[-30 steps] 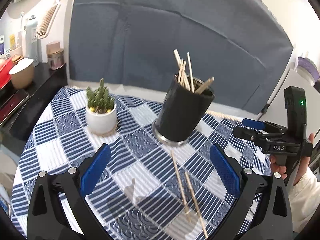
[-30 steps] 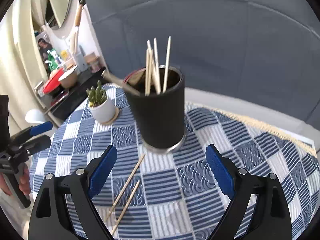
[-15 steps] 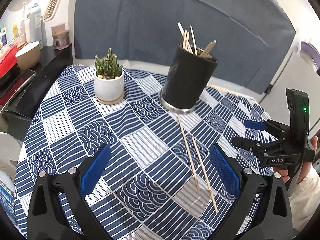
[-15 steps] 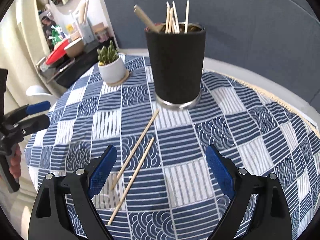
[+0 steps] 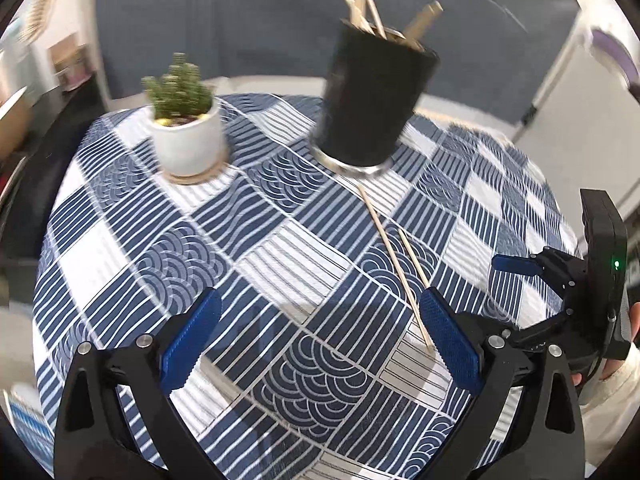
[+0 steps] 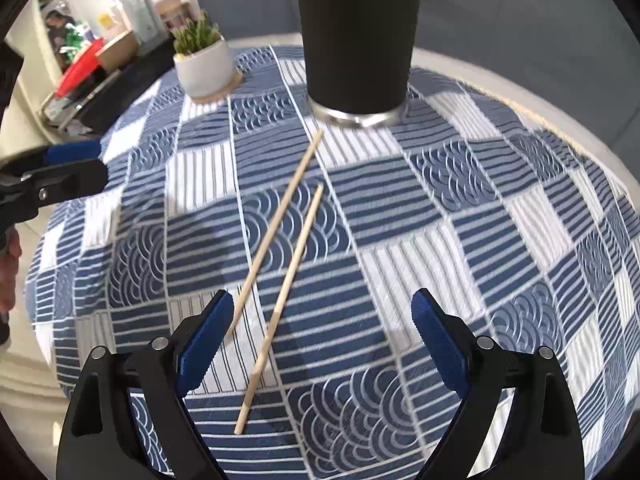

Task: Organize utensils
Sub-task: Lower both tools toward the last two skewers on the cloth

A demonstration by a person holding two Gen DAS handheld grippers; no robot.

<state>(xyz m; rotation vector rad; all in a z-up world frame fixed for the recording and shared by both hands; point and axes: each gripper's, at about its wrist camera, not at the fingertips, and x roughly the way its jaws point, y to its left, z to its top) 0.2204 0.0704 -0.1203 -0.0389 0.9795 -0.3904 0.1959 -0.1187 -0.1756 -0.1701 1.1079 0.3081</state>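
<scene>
Two loose wooden chopsticks (image 6: 280, 248) (image 5: 400, 264) lie side by side on the blue-and-white patterned tablecloth. Behind them stands a black holder cup (image 6: 358, 36) (image 5: 372, 96) with several chopsticks sticking out of its top in the left wrist view. My right gripper (image 6: 322, 344) hangs open just above the near ends of the loose pair, nothing between its fingers. My left gripper (image 5: 316, 344) is open too, over bare cloth, with the pair by its right finger (image 5: 448, 344).
A small cactus in a white pot (image 5: 186, 136) (image 6: 206, 62) stands left of the cup. A dark side shelf with a red item and jars (image 6: 80, 76) lies beyond the table's left edge. A grey padded wall (image 5: 260, 20) backs the round table.
Both grippers have tipped down and sunk toward the table. The loose chopsticks now sit larger and closer to the right gripper's fingers; the cup's top has left the right wrist view.
</scene>
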